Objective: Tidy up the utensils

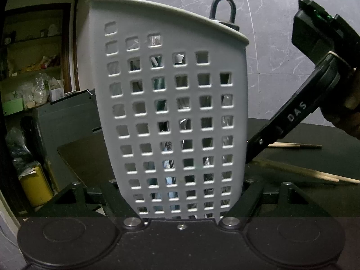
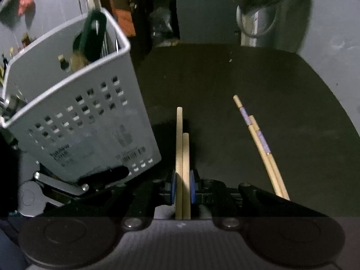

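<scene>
Chopsticks (image 2: 182, 168) between right tongs (image 2: 182, 186)

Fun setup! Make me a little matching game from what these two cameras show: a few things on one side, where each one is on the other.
Things
1. plain chopsticks
2. banded chopsticks
3. grey holder
4. dark looped handle

Places
A. sticking up out of the holder
B. lying loose on the dark table
C. between the right gripper's fingers
D. between the left gripper's fingers

Pairs: 1-C, 2-B, 3-D, 4-A
</scene>
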`<state>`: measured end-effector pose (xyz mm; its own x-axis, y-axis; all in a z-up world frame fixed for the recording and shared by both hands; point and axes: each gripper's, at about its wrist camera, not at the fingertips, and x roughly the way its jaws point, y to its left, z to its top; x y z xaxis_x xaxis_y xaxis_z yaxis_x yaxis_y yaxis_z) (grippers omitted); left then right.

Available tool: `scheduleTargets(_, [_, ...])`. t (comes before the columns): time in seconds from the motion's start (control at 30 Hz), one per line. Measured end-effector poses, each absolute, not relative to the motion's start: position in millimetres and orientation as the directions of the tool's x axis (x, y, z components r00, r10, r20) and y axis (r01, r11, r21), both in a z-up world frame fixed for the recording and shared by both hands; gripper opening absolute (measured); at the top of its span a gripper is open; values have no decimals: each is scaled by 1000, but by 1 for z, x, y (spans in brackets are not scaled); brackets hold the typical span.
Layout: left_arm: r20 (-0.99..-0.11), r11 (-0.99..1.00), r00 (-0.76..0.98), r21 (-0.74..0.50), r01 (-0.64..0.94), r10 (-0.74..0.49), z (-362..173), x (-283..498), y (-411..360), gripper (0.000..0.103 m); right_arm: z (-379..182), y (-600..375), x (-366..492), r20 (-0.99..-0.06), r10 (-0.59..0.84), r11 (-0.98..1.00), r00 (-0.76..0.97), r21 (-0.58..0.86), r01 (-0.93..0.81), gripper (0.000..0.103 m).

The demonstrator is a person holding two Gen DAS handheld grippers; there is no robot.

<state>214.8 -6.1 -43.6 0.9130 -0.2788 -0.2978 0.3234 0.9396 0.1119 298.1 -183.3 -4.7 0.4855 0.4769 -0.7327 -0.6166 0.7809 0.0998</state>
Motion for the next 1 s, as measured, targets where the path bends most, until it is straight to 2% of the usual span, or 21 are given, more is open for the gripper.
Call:
scheduleTargets(0.23, [-299, 940, 914, 116, 321, -275, -44, 215, -9, 77, 2, -198, 281, -687, 521, 781, 507, 144, -607, 14])
scheduleTargets(0.53, [-300, 940, 914, 117, 321, -275, -45, 214, -9, 78, 21, -224, 272, -558, 606, 767, 567, 218, -604, 14])
scheduleTargets(1.0, [-300, 940, 914, 118, 320, -274, -44, 214, -9, 78, 31, -238, 260, -457, 642, 756, 615, 242, -609, 14])
